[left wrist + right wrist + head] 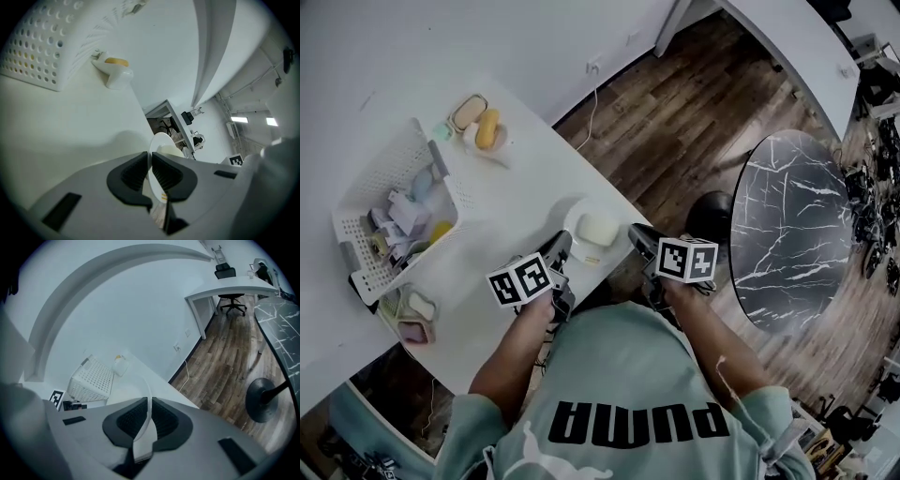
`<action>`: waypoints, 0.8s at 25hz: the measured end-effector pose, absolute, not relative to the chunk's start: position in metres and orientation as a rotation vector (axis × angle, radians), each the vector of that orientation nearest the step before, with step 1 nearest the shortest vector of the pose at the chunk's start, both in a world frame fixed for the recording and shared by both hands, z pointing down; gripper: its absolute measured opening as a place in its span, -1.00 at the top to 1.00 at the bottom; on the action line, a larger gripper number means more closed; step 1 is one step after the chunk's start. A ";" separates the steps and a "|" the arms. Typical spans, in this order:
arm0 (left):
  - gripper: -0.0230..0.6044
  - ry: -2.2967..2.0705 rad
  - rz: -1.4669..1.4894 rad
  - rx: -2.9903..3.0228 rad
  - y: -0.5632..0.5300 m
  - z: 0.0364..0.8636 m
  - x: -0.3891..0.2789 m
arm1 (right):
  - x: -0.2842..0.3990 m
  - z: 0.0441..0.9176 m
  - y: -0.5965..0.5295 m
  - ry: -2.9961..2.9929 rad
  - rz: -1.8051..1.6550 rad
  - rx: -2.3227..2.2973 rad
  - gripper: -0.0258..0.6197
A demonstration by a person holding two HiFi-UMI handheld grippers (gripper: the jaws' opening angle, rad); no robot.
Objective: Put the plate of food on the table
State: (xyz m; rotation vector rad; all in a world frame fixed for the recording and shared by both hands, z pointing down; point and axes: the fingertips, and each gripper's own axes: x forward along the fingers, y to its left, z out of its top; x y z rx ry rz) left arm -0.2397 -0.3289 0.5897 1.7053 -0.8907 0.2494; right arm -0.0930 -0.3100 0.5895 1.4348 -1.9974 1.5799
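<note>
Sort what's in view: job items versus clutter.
Job: plate, food, left gripper, right gripper, white table.
Lying about: basket, yellow snack dish, small trays, marble table.

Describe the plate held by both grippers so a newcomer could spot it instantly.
Start at the white table, then go from the perforated basket toward the table's near edge. There a round white plate is pinched on its rim by the left gripper and right gripper. Unlike the dish with yellow food at the far end, it carries one pale cream block.
</note>
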 end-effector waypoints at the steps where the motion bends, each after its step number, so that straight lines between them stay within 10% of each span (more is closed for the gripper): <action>1: 0.82 -0.880 0.250 1.719 -0.331 0.585 -0.234 | -0.087 0.585 -0.311 -2.002 1.576 1.459 0.81; 20: 0.82 -0.697 0.327 1.880 -0.320 0.538 -0.105 | 0.037 0.541 -0.272 -1.991 1.607 1.804 0.82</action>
